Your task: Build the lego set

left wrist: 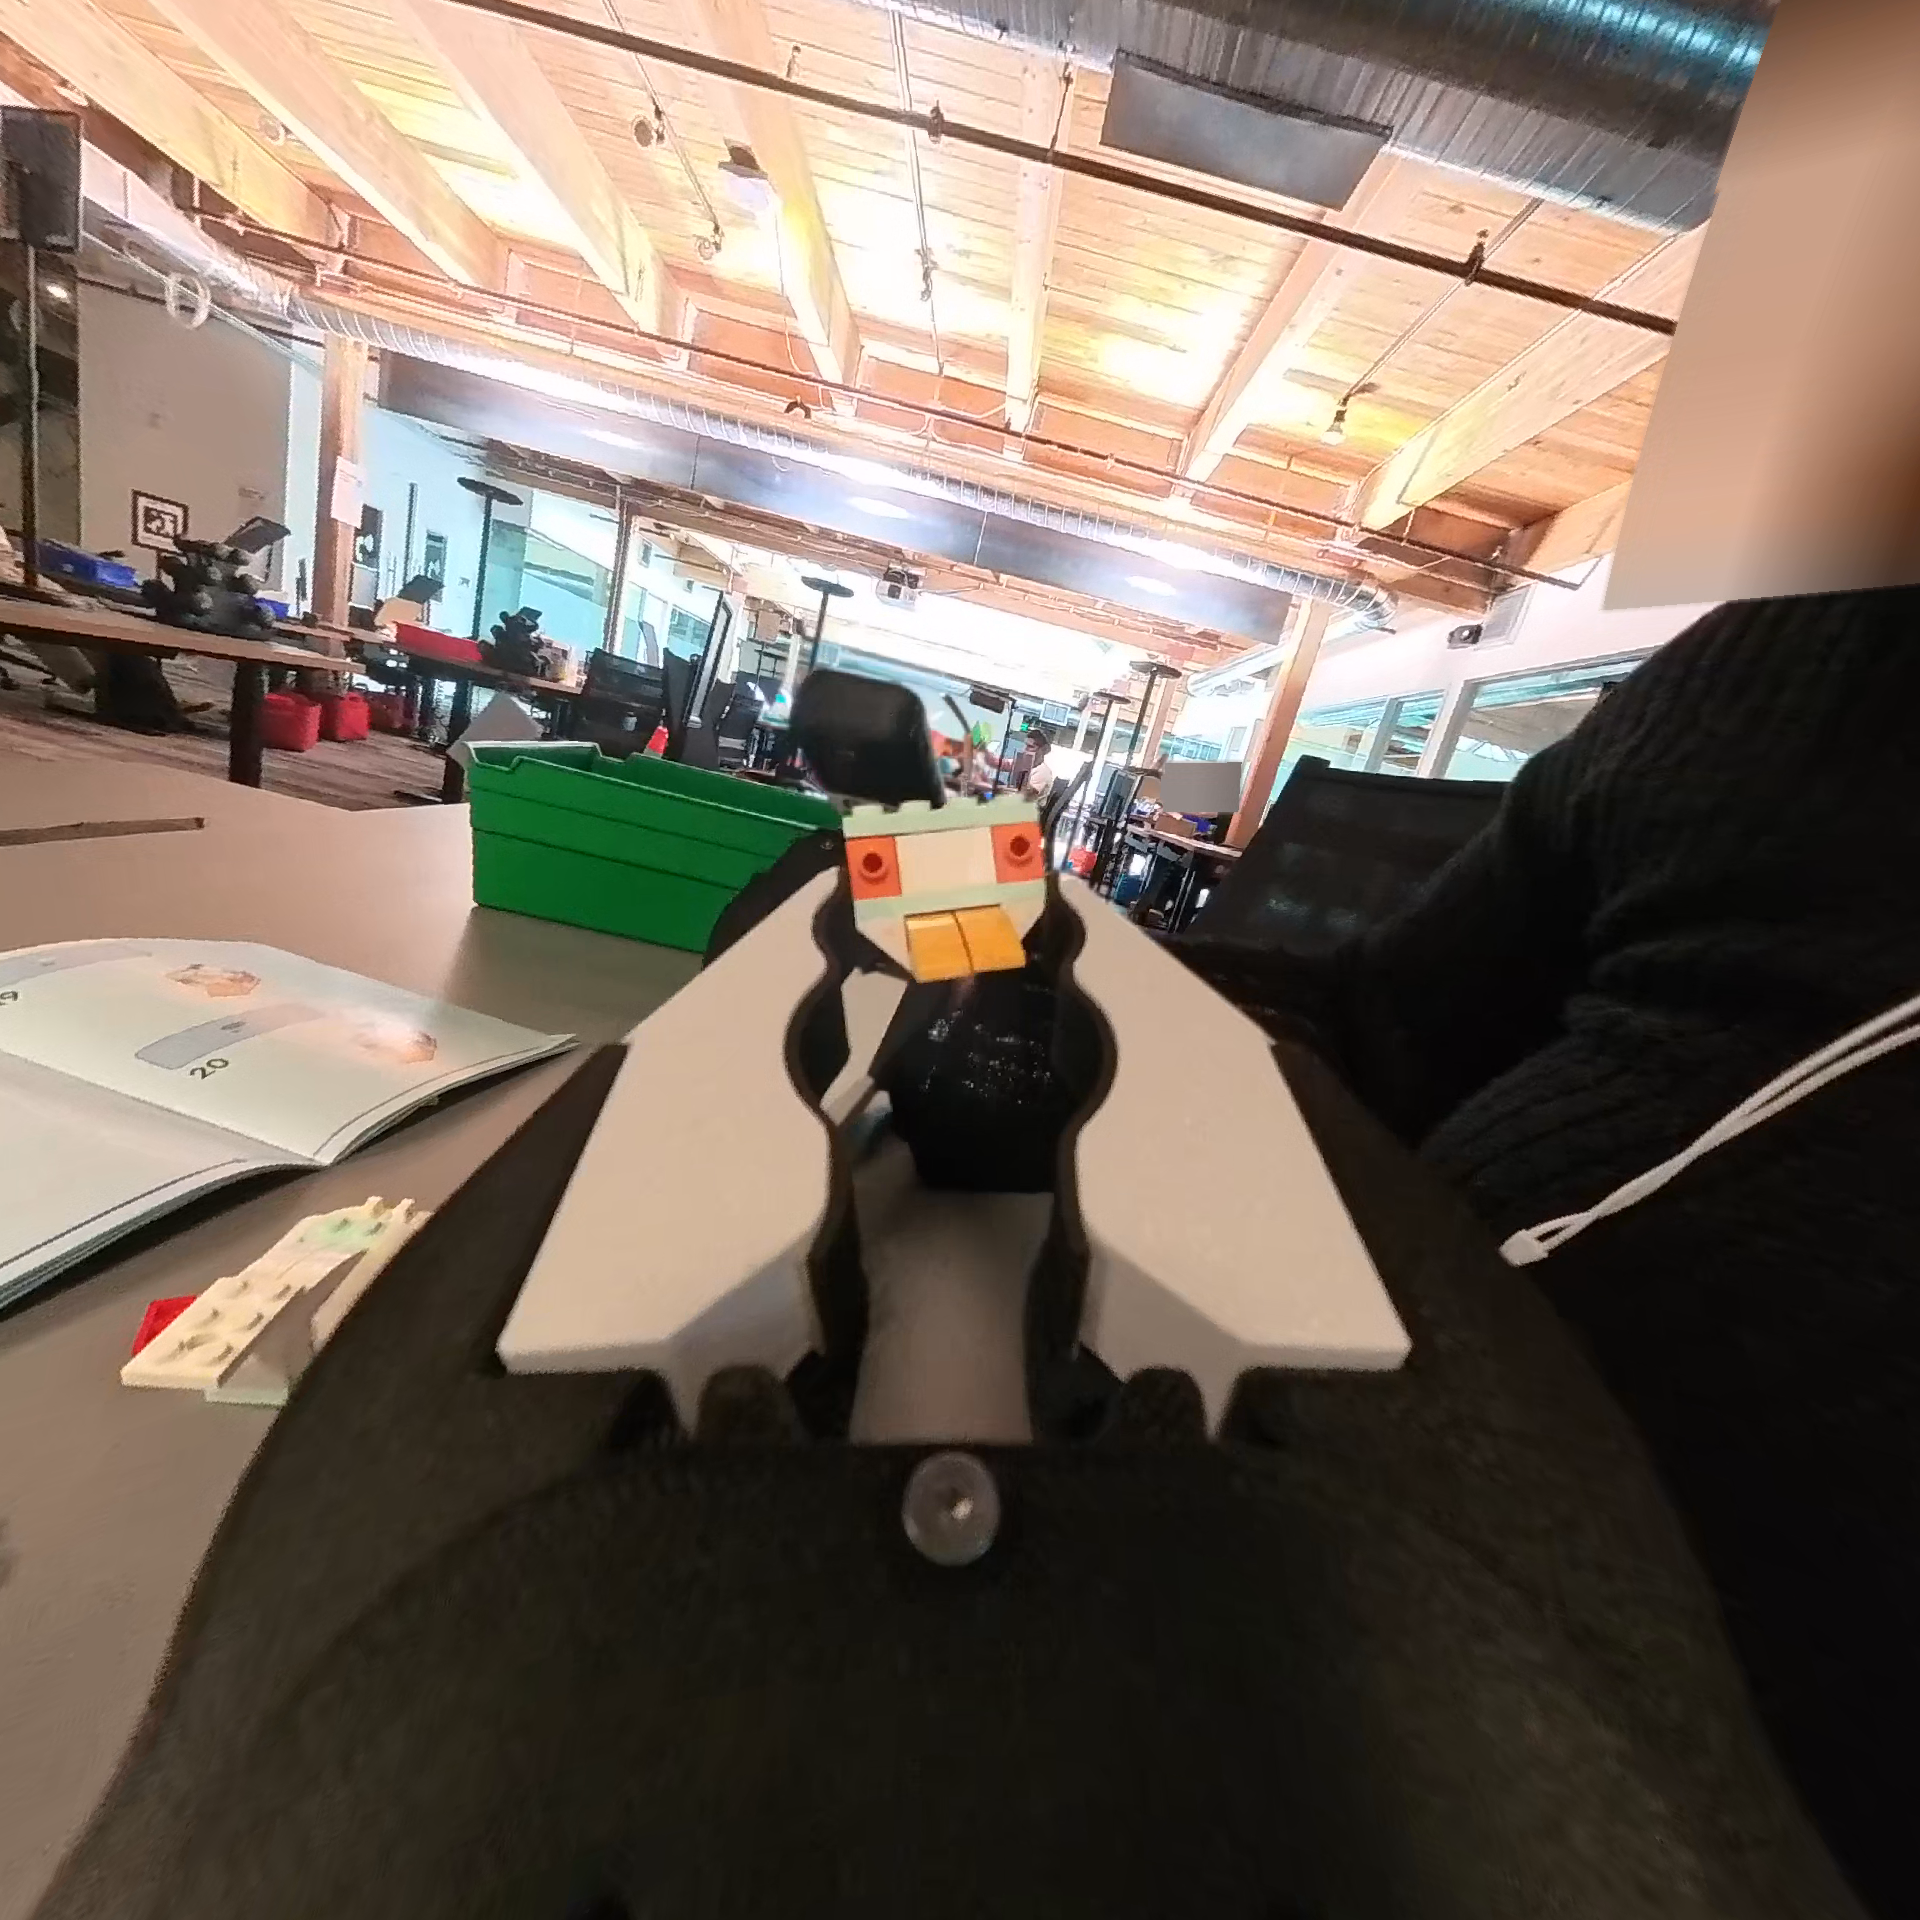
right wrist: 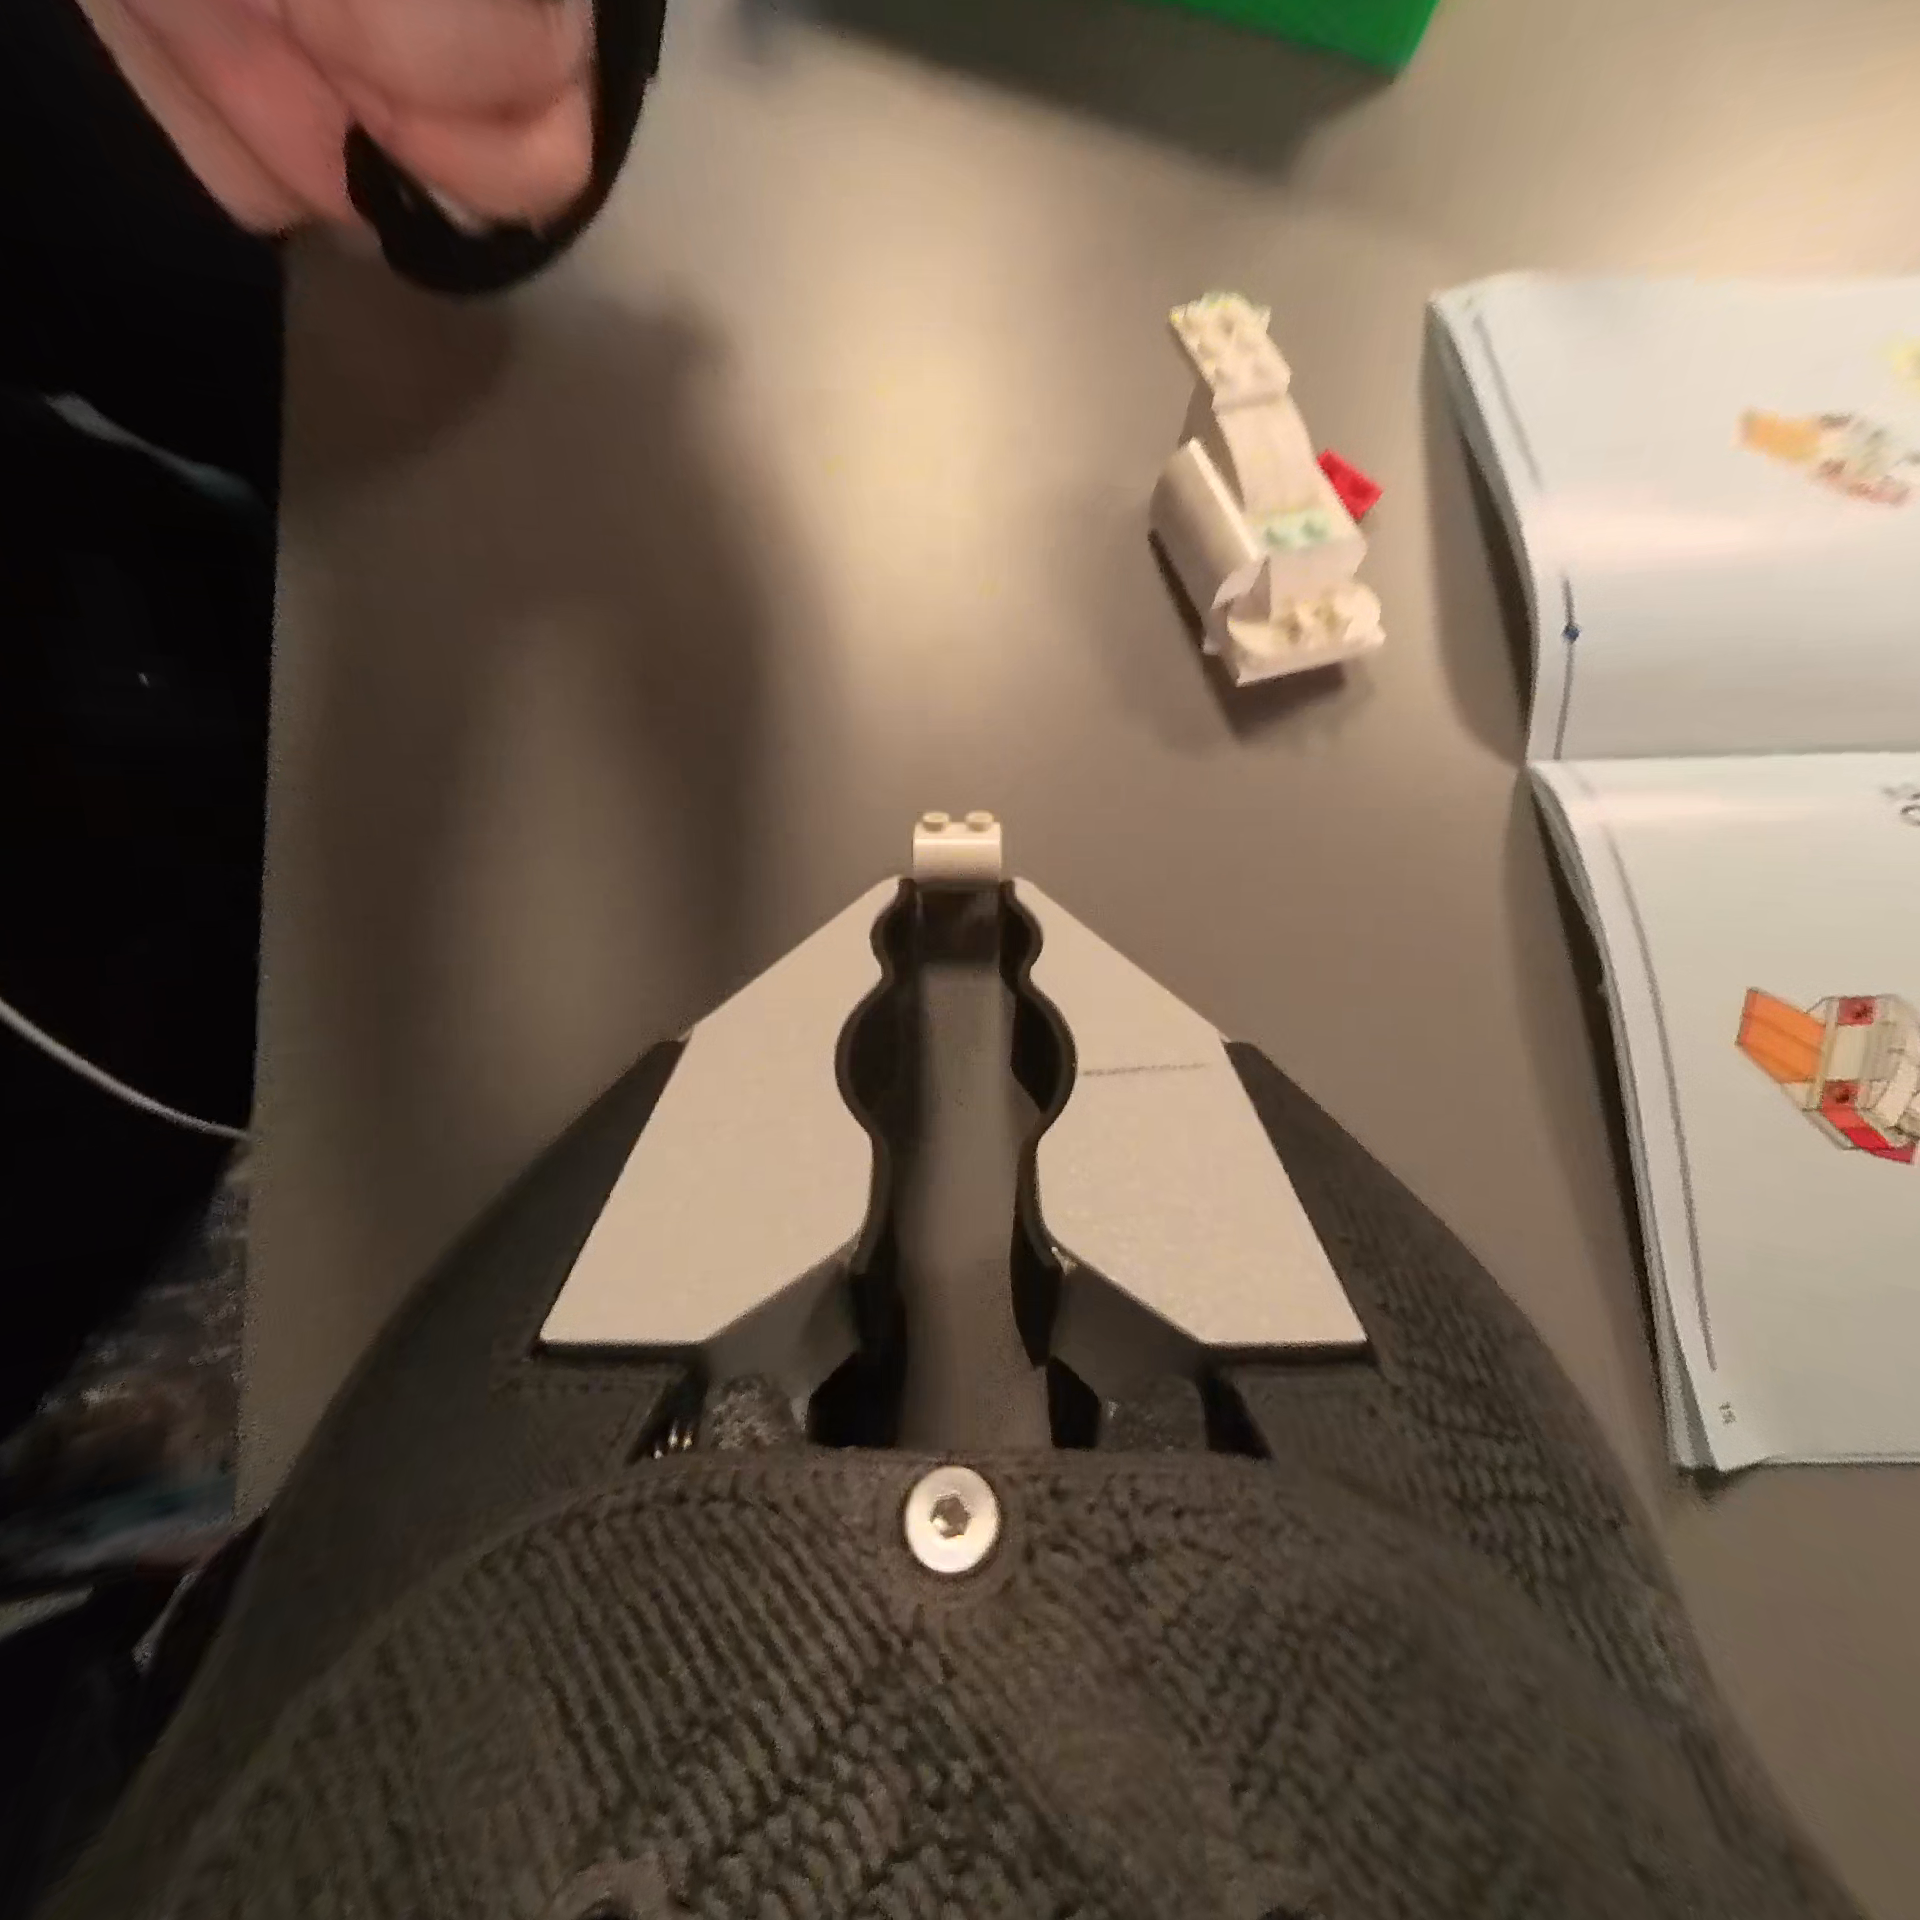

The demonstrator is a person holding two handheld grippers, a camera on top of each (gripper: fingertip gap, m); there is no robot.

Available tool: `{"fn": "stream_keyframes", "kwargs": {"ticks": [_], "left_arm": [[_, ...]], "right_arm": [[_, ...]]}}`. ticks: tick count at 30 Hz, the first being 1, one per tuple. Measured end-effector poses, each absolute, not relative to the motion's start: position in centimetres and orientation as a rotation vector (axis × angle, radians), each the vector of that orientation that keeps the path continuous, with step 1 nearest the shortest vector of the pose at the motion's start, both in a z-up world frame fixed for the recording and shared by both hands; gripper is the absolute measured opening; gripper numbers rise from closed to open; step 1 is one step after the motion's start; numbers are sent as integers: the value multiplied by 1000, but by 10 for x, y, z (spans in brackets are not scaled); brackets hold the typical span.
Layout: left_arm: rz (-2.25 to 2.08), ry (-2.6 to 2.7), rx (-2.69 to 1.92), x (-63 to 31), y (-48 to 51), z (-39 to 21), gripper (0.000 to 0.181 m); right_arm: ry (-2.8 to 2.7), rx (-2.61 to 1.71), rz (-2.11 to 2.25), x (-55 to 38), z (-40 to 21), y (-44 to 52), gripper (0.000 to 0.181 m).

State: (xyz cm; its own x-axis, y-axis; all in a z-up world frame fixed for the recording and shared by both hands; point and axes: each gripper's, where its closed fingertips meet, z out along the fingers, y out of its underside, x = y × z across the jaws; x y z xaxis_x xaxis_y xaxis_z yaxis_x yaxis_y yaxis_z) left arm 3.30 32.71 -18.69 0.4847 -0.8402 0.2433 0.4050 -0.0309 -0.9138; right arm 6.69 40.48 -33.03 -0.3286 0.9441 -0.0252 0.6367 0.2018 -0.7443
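Note:
My left gripper (left wrist: 951,883) is shut on a small lego head (left wrist: 948,883), pale green with two orange eye squares and a yellow beak, held up in the air and tilted. My right gripper (right wrist: 958,878) is shut on a small beige curved brick (right wrist: 956,850) with two studs, held above the grey table (right wrist: 727,520). A white lego body assembly (right wrist: 1262,509) lies on the table with a red piece (right wrist: 1351,486) beside it; it also shows in the left wrist view (left wrist: 260,1299), left of my left gripper.
An open instruction booklet (right wrist: 1714,727) lies on the table's right side, seen at the left in the left wrist view (left wrist: 208,1081). A green bin (left wrist: 623,847) stands farther back. A person's hand (right wrist: 416,114) and black sleeve (left wrist: 1662,1039) are close by. Left tips to right tips: about 15 cm.

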Motion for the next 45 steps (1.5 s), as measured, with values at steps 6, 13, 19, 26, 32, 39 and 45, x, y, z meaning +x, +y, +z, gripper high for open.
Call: {"fn": "stream_keyframes", "kwargs": {"ticks": [6, 13, 19, 26, 32, 39, 45], "left_arm": [[-1053, 450, -1235, 33, 328, -188, 35], [-1051, 451, -1241, 33, 328, -189, 34], [-1054, 452, -1249, 34, 329, -190, 34], [-1017, 467, -1248, 35, 329, -191, 35], [-979, 526, -1192, 40, 323, -186, 35], [-897, 558, -1179, 42, 321, -186, 35], [-908, 572, -1162, 44, 318, -184, 35]], "right_arm": [[-2067, -1475, 979, 74, -333, 403, 15], [-2056, -1507, 978, 76, -332, 402, 33], [-2090, -1436, 911, 72, -334, 398, 23], [-1831, -1339, 1189, 46, -255, 386, 15], [-1834, -1144, 1515, 31, -162, 333, 14], [-2125, -1152, 1289, 29, -171, 323, 14], [-2184, -1150, 1228, 33, -171, 324, 14]]}}
